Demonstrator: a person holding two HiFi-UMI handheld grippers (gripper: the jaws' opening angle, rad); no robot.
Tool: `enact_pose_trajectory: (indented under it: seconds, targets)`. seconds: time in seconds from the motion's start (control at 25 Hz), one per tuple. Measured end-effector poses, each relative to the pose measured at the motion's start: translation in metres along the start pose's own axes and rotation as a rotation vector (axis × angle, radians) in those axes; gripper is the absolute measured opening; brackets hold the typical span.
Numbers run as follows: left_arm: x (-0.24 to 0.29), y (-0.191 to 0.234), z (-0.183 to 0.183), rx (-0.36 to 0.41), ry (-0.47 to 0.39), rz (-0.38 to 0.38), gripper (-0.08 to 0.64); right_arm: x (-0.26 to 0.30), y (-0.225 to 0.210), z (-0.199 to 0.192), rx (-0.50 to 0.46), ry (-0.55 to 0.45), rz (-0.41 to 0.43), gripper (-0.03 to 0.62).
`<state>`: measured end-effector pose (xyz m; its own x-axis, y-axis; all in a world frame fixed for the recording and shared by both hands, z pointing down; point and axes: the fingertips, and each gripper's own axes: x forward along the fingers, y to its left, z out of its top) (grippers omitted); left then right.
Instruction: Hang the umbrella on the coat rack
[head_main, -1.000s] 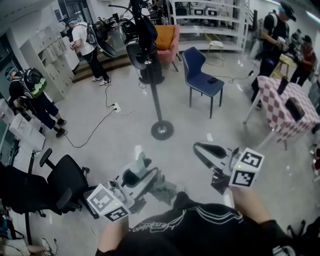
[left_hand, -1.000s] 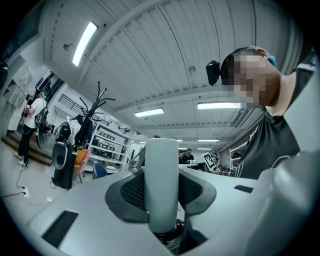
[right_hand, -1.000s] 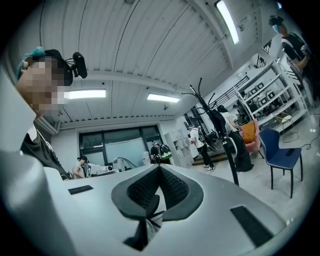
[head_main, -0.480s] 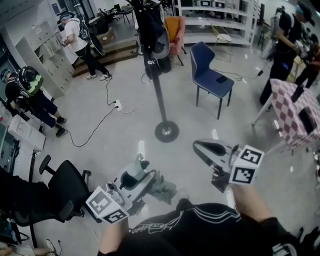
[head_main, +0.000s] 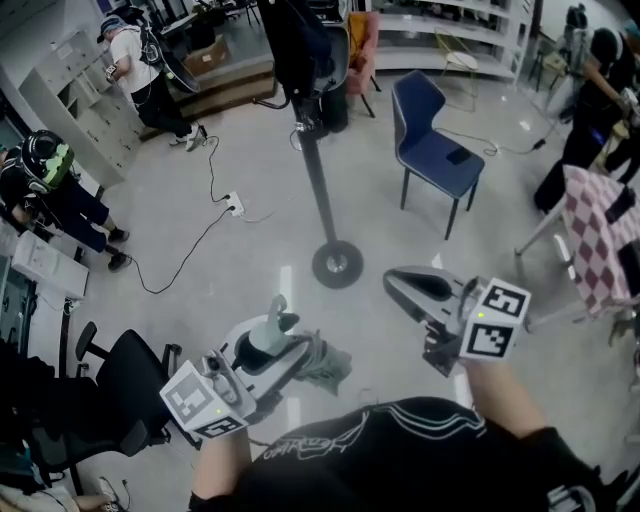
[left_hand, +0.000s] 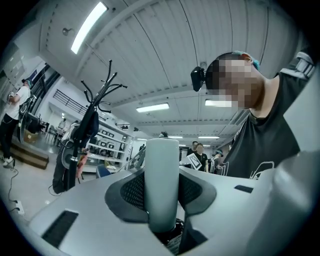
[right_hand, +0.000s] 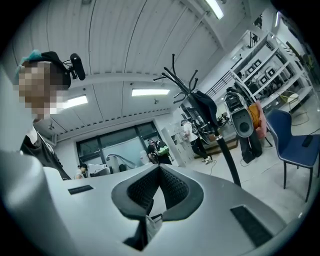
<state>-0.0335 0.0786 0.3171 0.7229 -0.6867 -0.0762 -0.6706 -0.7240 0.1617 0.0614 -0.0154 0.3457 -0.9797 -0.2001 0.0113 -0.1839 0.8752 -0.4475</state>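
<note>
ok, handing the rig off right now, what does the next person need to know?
Left gripper: shut on the umbrella, gripped by its upright handle; the folded canopy shows beside the gripper.
Right gripper: shut, nothing in it.
Rack: stands on the floor ahead, apart from both grippers. Dark things hang on it already; the top prongs look bare.
Done: umbrella picked up.
Left: close the gap to the rack, hang the umbrella, probably on a bare prong, and let go.
</note>
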Motion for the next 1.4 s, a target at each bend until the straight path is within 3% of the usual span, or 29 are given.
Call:
enact_pose_trajectory:
  seconds: [0.4,0.68,1.08,1.28,1.4]
  targets:
    - [0.04,0.021,0.017,0.017,0.024,-0.089,0.129,0.026,-0.005,0.037,-0.018,0.008,0.163,0.011]
    - [0.055,0.041,0.02,0.01,0.024,-0.13,0.129,0.039,-0.024,0.051,-0.022,-0.001,0.168,0.011]
    - [0.087,0.108,0.026,-0.003,0.036,-0.226,0.129,0.087,-0.085,0.067,0.038,0.016,0.124,0.011]
    - [0.099,0.143,0.033,-0.018,0.054,-0.284,0.129,0.114,-0.109,0.081,0.118,-0.004,0.15,0.011]
    - [0.109,0.16,0.034,-0.019,0.068,-0.307,0.129,0.125,-0.116,0.089,0.135,-0.026,0.215,0.012]
